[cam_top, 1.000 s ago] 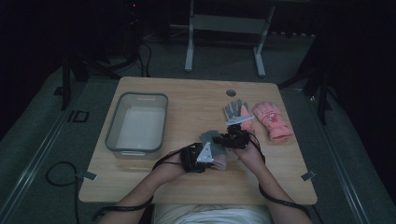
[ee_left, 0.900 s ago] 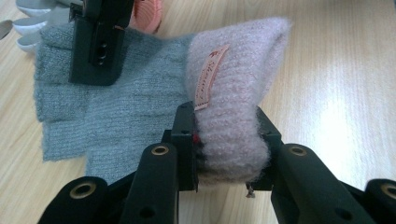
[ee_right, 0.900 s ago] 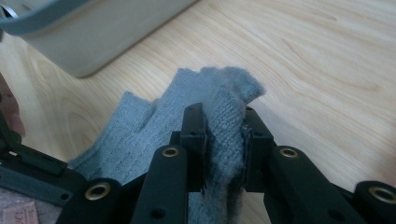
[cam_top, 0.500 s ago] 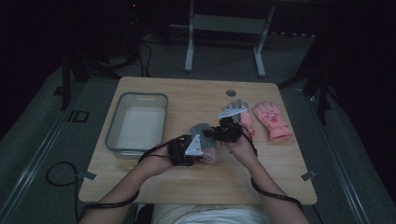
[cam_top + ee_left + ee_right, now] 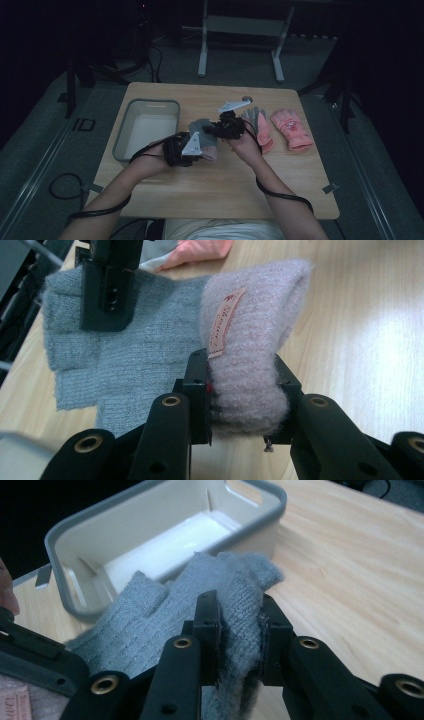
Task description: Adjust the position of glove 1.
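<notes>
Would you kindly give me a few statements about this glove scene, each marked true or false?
1. The left claw is clamped on the pinkish cuff of the grey knit glove. True.
2. The right claw is open and holds nothing. False: it pinches the glove's grey finger end.
3. The grey bin has gloves in it. False: nothing lies inside it.
4. A pink glove lies on the wooden table. True.
</notes>
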Tool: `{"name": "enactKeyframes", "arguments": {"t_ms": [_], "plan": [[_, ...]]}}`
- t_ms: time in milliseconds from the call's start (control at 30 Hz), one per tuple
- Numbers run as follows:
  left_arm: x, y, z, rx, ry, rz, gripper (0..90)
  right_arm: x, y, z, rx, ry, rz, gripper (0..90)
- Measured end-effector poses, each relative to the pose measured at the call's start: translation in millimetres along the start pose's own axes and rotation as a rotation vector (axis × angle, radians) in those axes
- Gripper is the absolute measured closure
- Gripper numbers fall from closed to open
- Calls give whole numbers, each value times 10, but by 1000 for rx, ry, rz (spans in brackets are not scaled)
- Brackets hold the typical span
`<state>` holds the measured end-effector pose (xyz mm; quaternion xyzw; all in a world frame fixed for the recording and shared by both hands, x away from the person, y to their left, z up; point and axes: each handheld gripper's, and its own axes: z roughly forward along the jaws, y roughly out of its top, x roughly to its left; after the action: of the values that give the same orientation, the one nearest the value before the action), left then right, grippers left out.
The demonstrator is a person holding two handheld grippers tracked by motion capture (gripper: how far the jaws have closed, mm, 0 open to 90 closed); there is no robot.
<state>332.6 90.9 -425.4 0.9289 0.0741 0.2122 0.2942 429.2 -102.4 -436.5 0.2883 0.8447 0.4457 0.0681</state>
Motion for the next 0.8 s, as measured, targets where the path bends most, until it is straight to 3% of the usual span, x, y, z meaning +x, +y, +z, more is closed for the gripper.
{"name": "enactKeyframes", "arguments": {"t_ms": [167,567,733,800], "plan": [[100,-80,-126,20,17,-3,694,90,208,102,-16,4,-8,755],[226,-323,-327,78,62,-19,694,261,488,404,-20,22,-26,754],[326,-438,-435,97,65,-35,694,332,617,552,-21,34,-29,755],[372,-490,-476,112,68,-24,694,362,681,615,-24,39,-31,755]]}}
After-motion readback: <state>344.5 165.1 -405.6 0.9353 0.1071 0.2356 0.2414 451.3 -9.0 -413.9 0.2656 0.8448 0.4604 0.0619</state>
